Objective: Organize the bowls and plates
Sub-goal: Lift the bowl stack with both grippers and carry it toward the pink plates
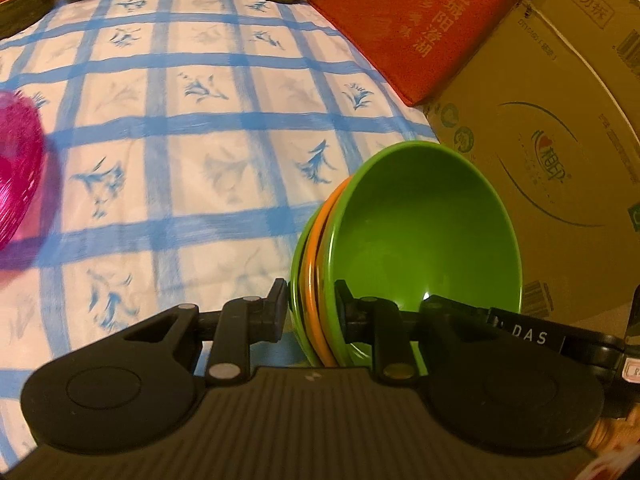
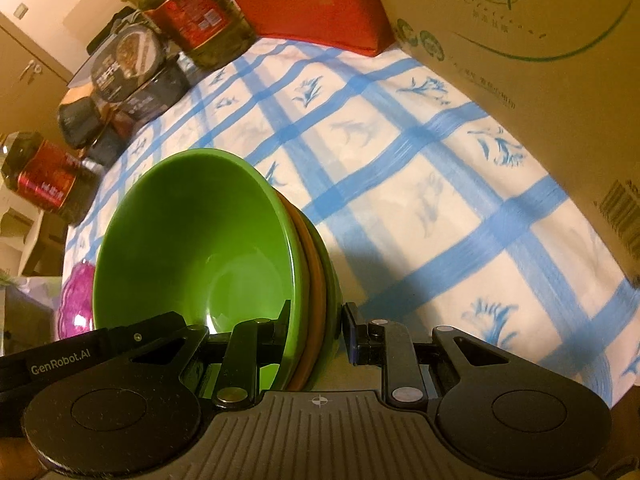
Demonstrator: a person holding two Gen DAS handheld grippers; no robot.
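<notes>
Bowls, green nested over orange and green, clamped in both claws.

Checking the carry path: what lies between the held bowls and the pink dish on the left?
Only bare blue-checked tablecloth lies between the bowls and the pink dish, in the left wrist view.

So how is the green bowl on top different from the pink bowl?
The green bowl is plain, solid and smooth; the pink bowl looks see-through and ribbed. The green bowl is nested in a stack with an orange bowl, pinched at its rims by the left gripper and right gripper; the pink bowl sits alone, ungripped. Both are over the blue-checked tablecloth.
</notes>
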